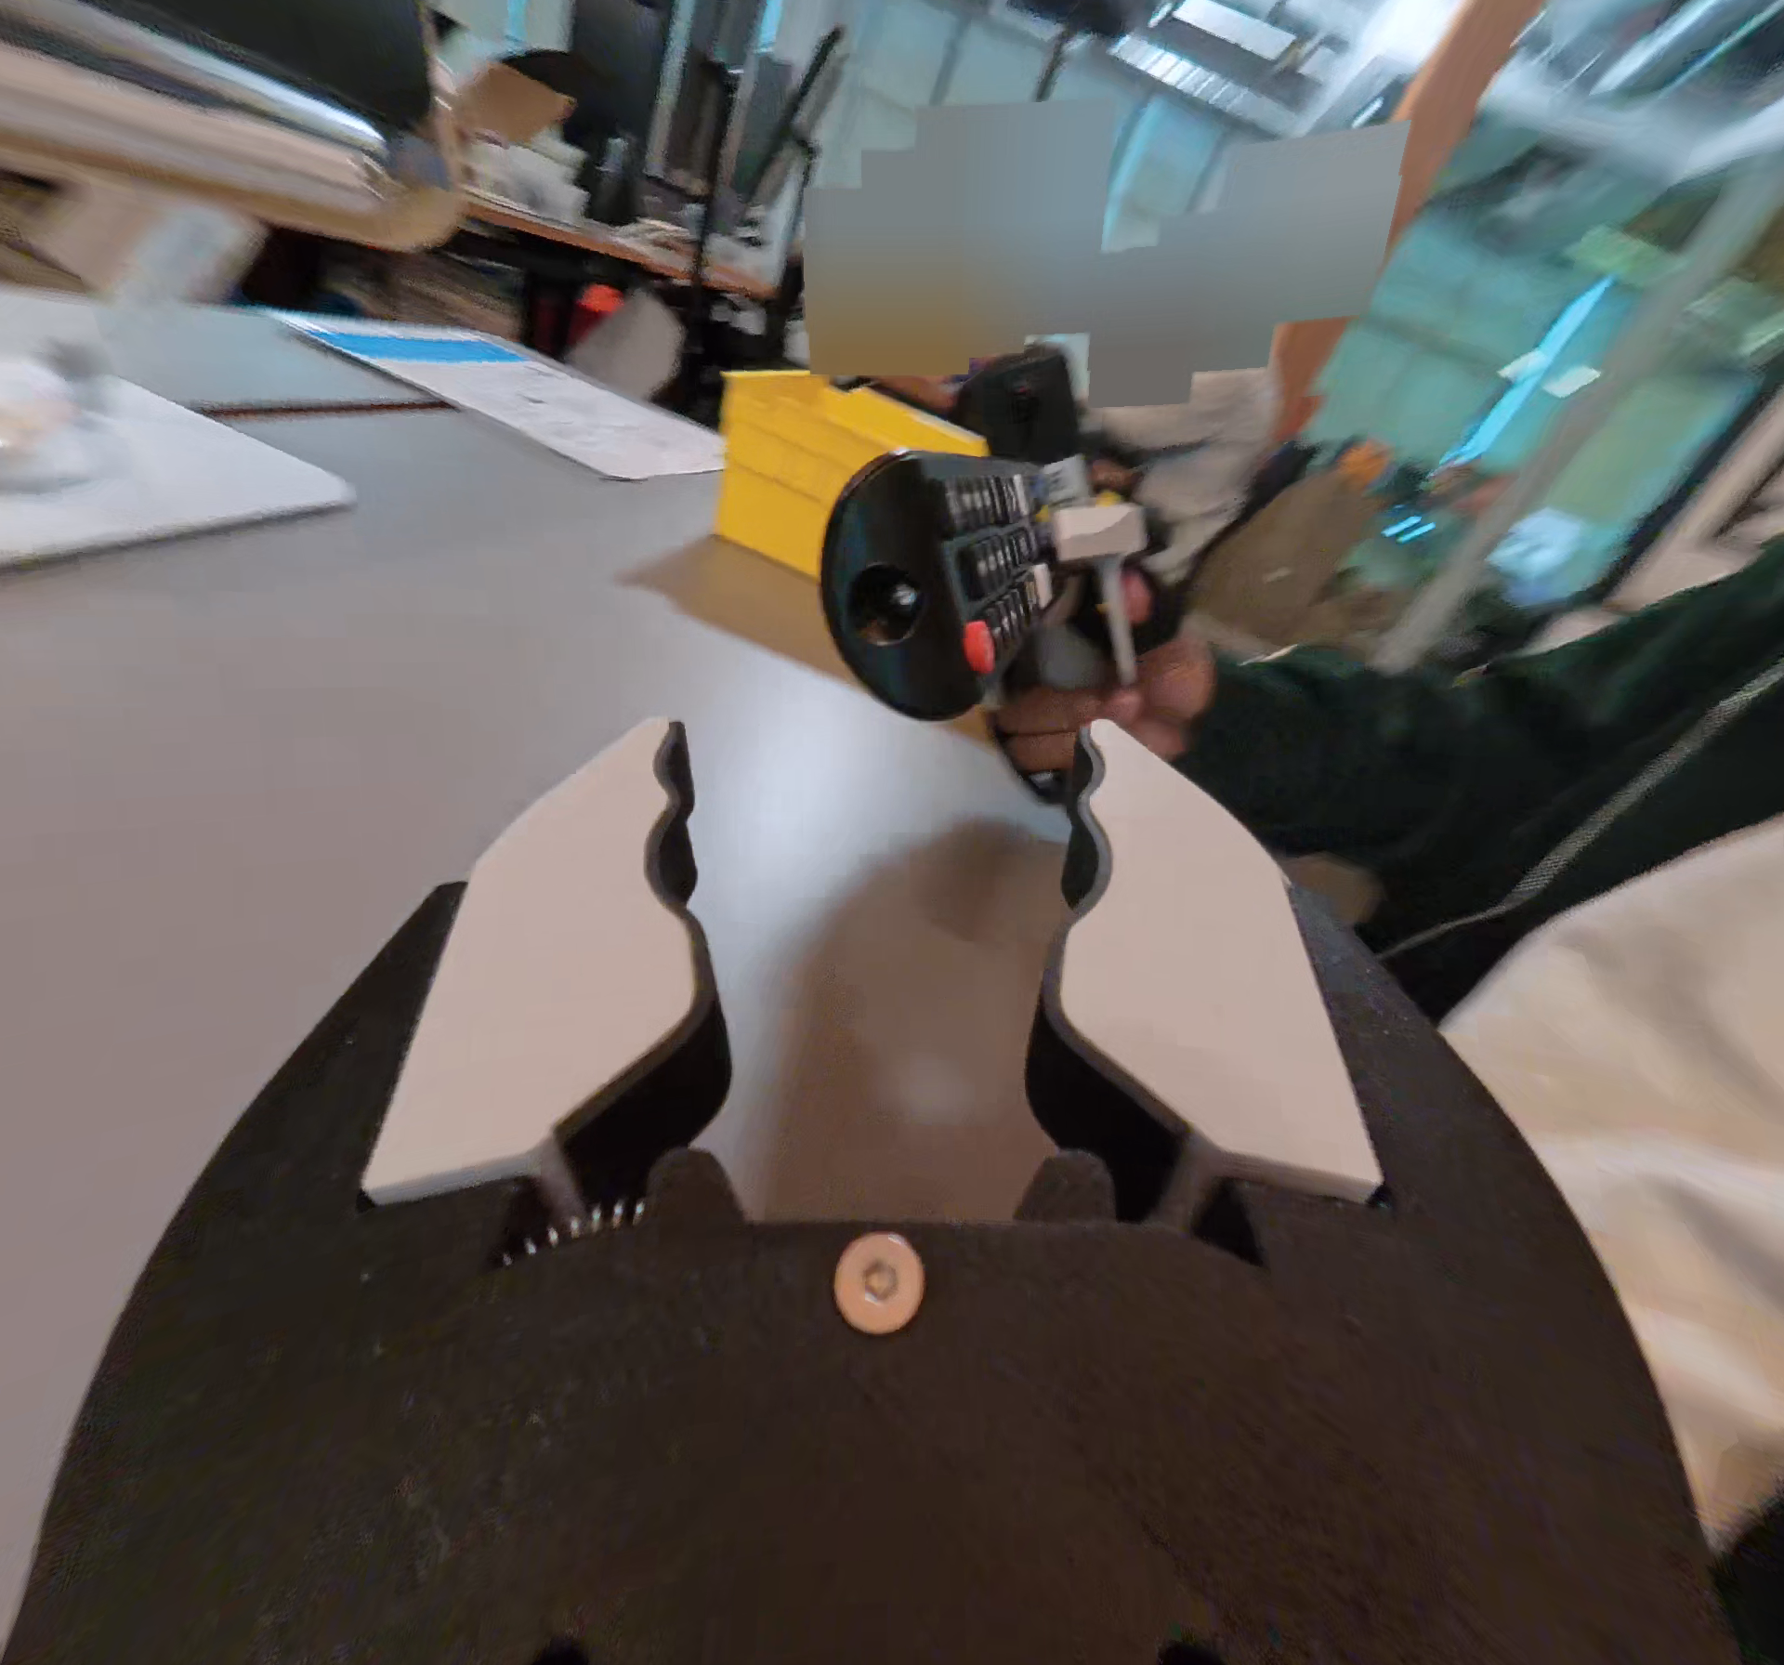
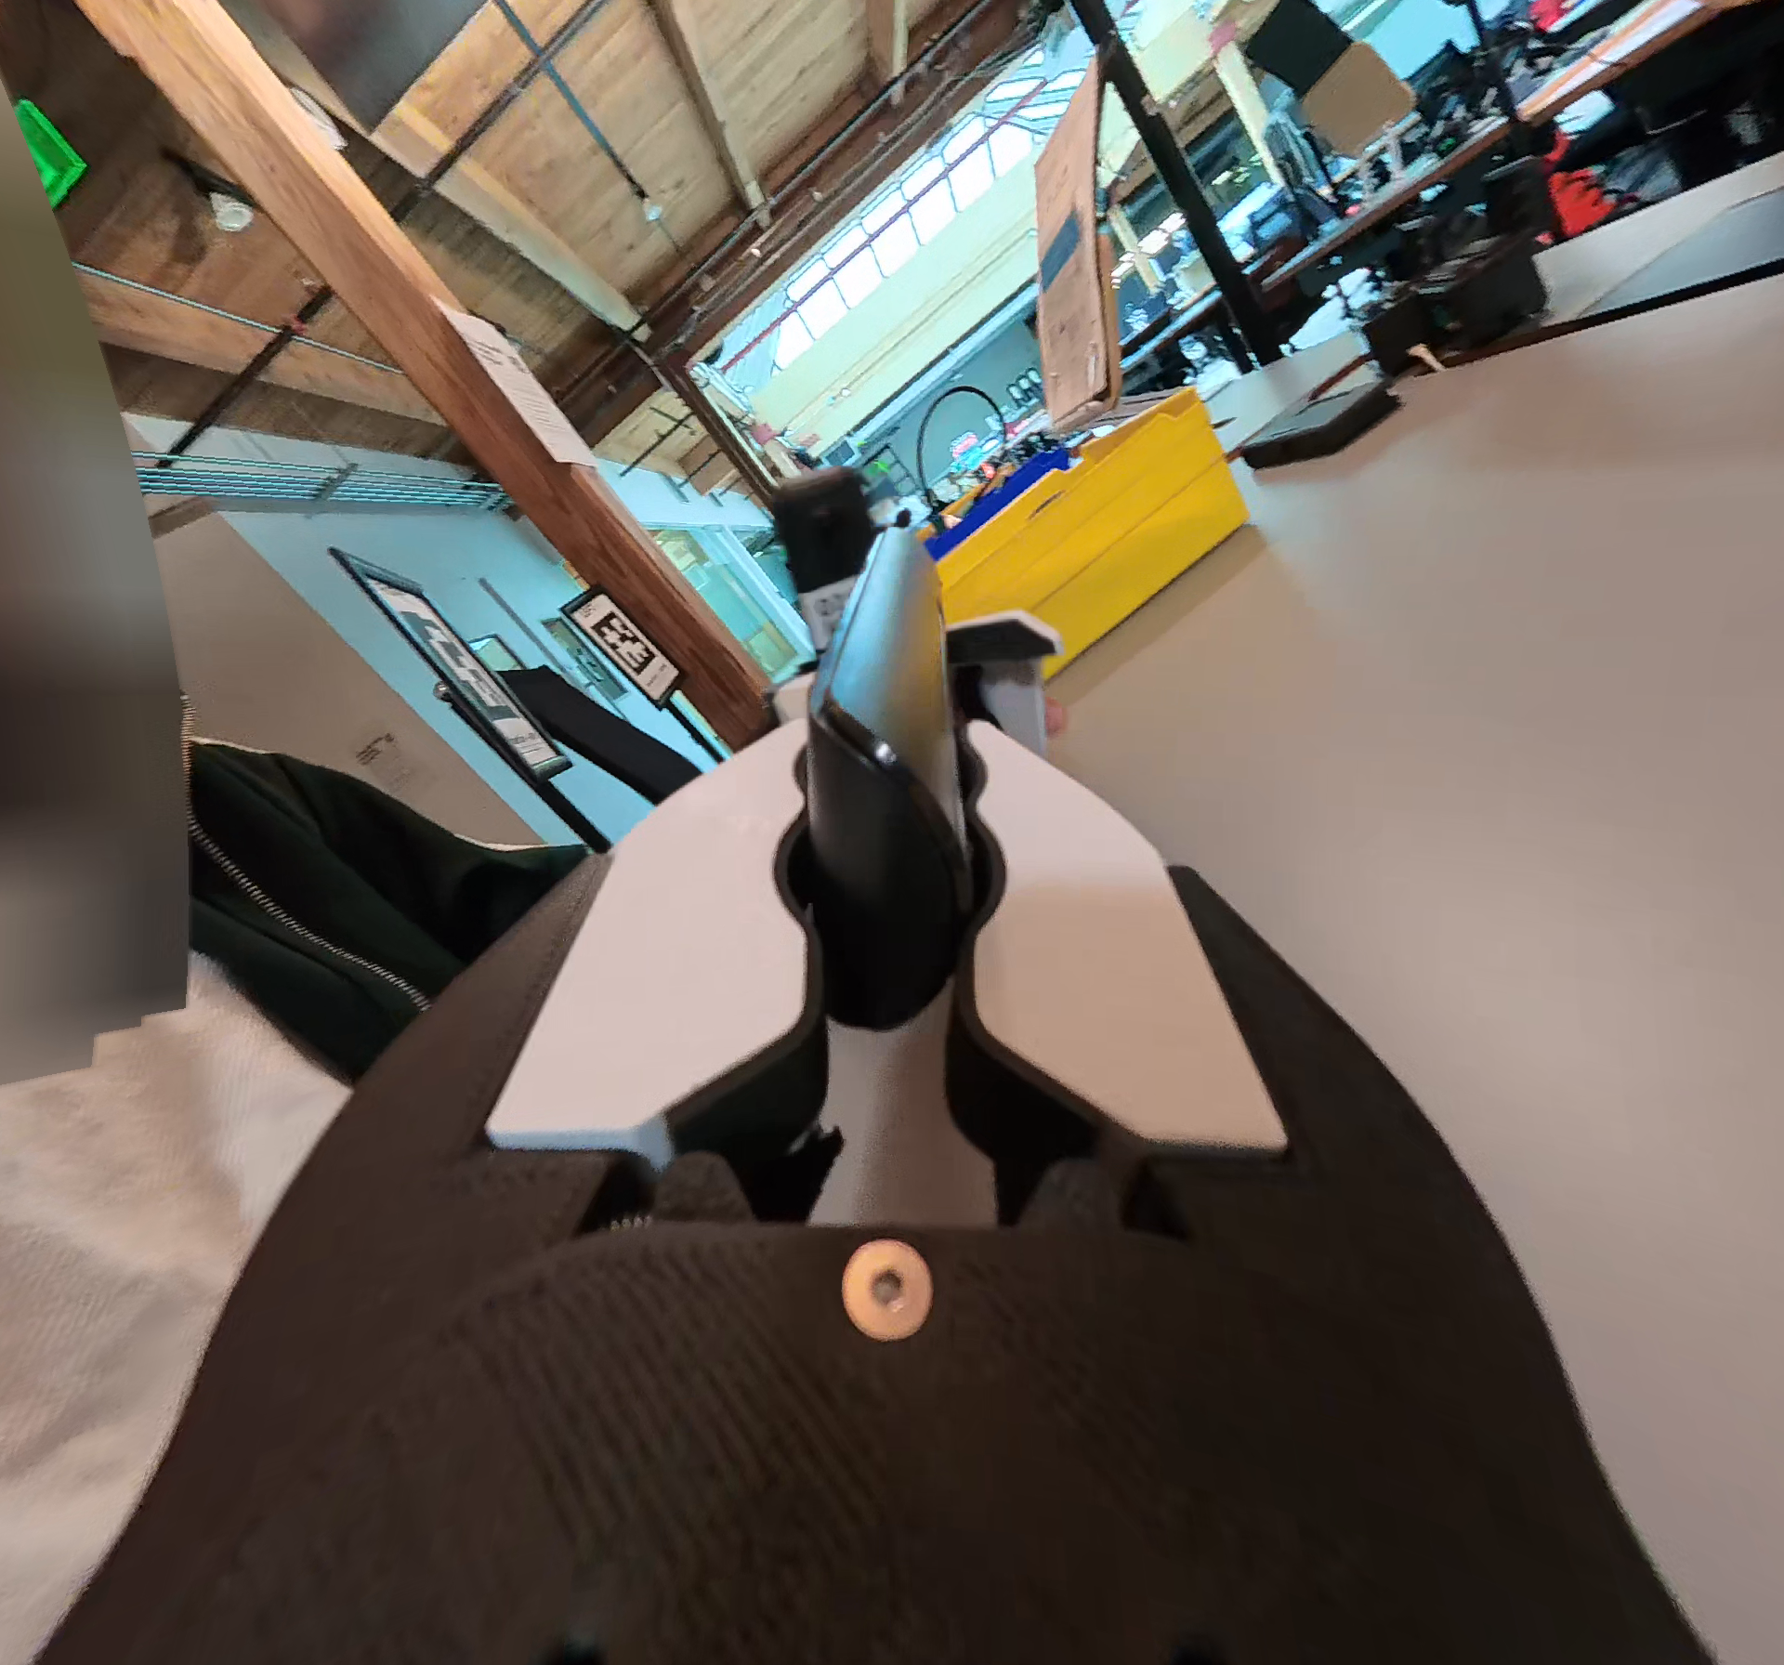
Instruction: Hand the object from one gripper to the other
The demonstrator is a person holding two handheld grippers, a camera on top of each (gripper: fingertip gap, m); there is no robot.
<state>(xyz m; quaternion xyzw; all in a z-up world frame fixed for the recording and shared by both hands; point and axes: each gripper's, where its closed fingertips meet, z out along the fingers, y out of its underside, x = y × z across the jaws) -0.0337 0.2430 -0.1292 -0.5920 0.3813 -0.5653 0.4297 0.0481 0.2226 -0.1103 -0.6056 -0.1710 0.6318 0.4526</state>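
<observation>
A grey table is stretching across both views, filling the lower left of the left wrist view and the right side of the right wrist view. A yellow bin is sitting on it toward the far side, and in the left wrist view it is lying just behind the remote. A white board with a blue stripe is lying flat on the table farther back on the left. The left gripper is hovering above the table with its pale fingers spread wide and nothing between them. Beyond its tips a black remote control with rows of dark buttons and one red button is hanging in the air above the table, its rounded end pointing toward the left gripper and apart from it. The right gripper is clamping that remote: in its own view its white fingers are pressing against both sides of the remote's narrow black body, which is jutting forward and upward past the tips. A person's hand in a dark green sleeve is gripping the right gripper's handle.
</observation>
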